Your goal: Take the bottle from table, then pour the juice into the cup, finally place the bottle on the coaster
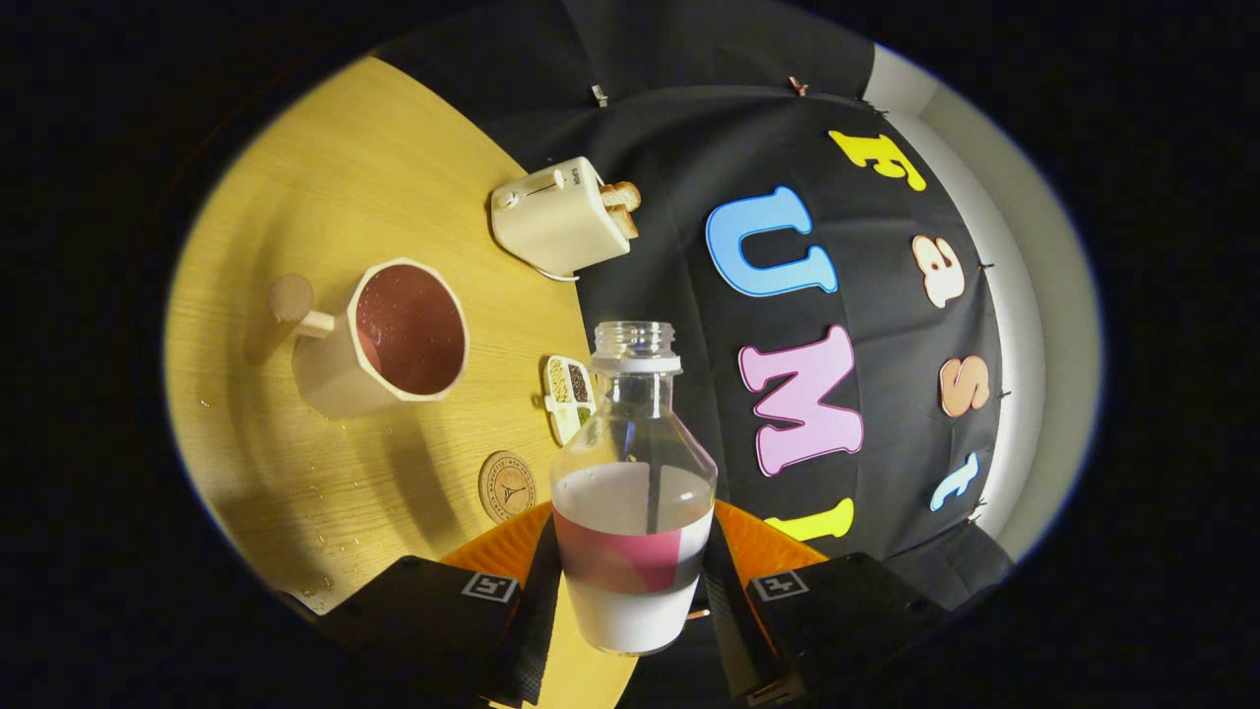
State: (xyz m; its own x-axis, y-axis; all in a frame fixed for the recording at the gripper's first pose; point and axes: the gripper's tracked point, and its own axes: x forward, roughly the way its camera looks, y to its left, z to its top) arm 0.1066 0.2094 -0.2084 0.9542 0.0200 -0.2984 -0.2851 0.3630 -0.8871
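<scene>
Round light-wood table [325,177] w/ faceted cream cup [379,340] holding reddish juice. Clear uncapped glass bottle [632,473], white label, beside cup, raised off table, clamped btwn gripper [630,581] fingers. Round cork coaster [507,485] near cup, bare.

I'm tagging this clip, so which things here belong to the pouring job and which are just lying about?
Job: bottle, held between the tongs, which are shut on it; cup, holding dark red juice; round coaster on the table.

Lying about: toaster with toast; small divided dish beyond the coaster.
</scene>
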